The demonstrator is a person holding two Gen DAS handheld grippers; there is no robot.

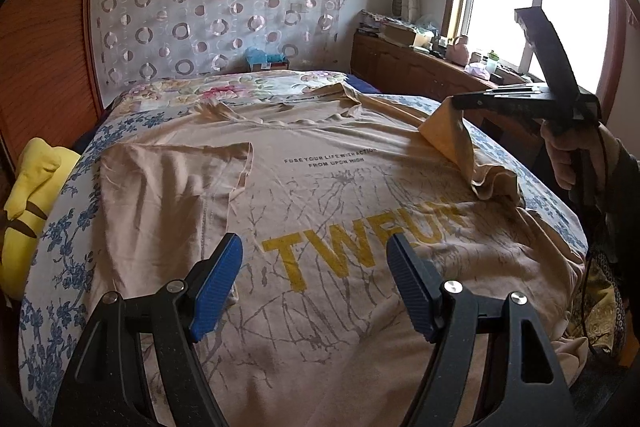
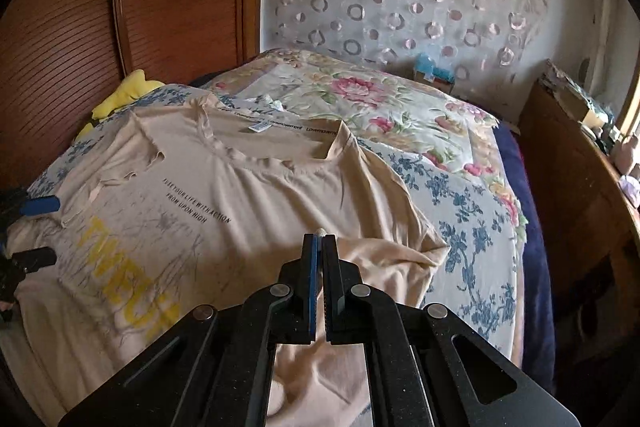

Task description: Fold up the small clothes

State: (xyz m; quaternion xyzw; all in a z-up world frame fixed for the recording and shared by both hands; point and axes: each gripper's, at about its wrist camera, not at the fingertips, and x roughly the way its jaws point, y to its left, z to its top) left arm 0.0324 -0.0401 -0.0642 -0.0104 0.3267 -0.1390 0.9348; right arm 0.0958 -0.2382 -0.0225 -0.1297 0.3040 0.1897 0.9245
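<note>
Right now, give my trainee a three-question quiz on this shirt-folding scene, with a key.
1. True or false: the right gripper is shut on a sleeve of the shirt.
2. The left gripper is: A) open above the shirt, B) shut on the collar, C) holding the yellow toy.
3. Fill in: the shirt lies on a ____ with a flowered cover.

Key: 1 true; 2 A; 3 bed.
</note>
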